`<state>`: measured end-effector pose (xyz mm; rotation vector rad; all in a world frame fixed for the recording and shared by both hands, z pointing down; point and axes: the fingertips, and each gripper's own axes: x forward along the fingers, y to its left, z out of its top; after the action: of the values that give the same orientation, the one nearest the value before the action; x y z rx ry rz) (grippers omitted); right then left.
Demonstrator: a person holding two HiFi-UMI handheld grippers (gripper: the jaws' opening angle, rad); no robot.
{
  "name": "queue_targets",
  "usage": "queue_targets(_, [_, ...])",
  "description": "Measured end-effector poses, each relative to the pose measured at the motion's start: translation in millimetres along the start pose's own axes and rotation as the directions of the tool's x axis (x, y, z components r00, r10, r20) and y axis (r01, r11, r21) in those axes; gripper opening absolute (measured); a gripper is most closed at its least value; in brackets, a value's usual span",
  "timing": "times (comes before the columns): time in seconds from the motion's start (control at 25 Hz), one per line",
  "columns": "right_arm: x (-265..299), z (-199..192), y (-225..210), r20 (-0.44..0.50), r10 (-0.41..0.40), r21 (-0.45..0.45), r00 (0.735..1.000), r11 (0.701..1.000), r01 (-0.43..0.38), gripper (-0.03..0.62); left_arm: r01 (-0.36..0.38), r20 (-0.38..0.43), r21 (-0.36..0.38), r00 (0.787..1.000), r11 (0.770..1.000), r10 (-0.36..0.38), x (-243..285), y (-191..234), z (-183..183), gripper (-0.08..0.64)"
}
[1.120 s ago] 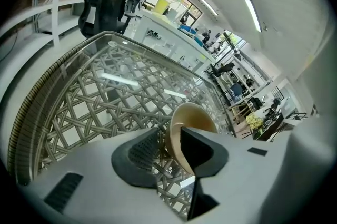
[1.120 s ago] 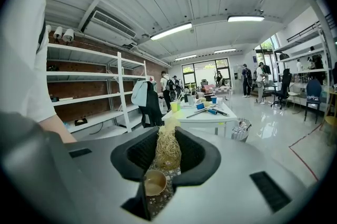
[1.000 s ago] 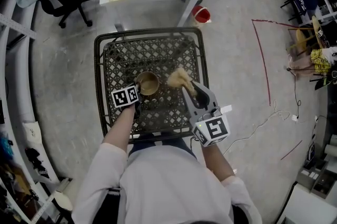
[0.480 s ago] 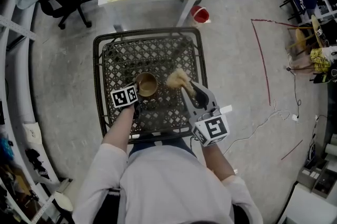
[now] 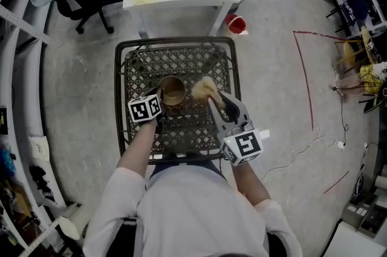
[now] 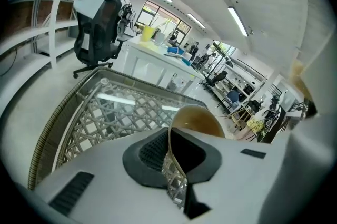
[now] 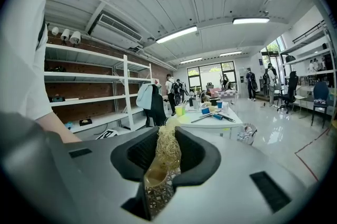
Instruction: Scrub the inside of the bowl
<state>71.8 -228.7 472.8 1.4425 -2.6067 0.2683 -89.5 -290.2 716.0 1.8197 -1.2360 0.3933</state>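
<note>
The scrubbing itself has not started, as far as these views show. You have both tools in hand, but the scrubber point(image 5: 204, 87) is outside the bowl point(image 5: 172, 91), just to its right and not touching it. Getting a hold on the bowl and on the scrubber looks done. What is left is the whole job: bring the scrubber over the rim, press it against the inner wall and work it round.

The bowl is over the middle of the lattice table point(image 5: 175, 42), roughly midway between the left and right edges. From above you cannot tell whether its base is clear of the table top. In the left gripper view it is tipped, with its tan inside facing away from the gripper.

Your left gripper point(image 6: 169, 154) is clenched on the bowl's near rim. The thin wall runs straight down between the two dark pads point(image 6: 150, 153), which press on it from both sides with no gap visible.

Your right gripper point(image 7: 160, 157) is also clamped, grasping the scrubber. The straw-coloured fibres are squeezed between its pads point(image 7: 197, 157) and stick out past the tips, pointing toward the table's far edge. I judge that grip firm enough to push with, but the pinch on the thin rim could slip once you bear down inside the bowl.
</note>
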Motion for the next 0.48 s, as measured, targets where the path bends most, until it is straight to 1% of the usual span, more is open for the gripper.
queue_targets(0.2, [3.4, 10.4, 9.0, 0.034, 0.031, -0.010, 0.999, 0.999, -0.031, 0.100, 0.024, 0.084, 0.058, 0.996, 0.998, -0.029, -29.5, -22.5, 34.4, 0.043])
queue_targets(0.36, [5.8, 19.6, 16.1, 0.063, 0.052, -0.015, 0.997, 0.999, -0.051, 0.100, 0.020, 0.168, 0.115, 0.985, 0.993, -0.039, -58.4, -37.7, 63.4, 0.043])
queue_targets(0.48, [5.7, 25.7, 21.1, 0.083, 0.063, -0.023, 0.995, 0.998, -0.062, 0.100, 0.018, 0.218, 0.136, 0.975, 0.991, -0.048, -77.7, -46.9, 78.5, 0.043])
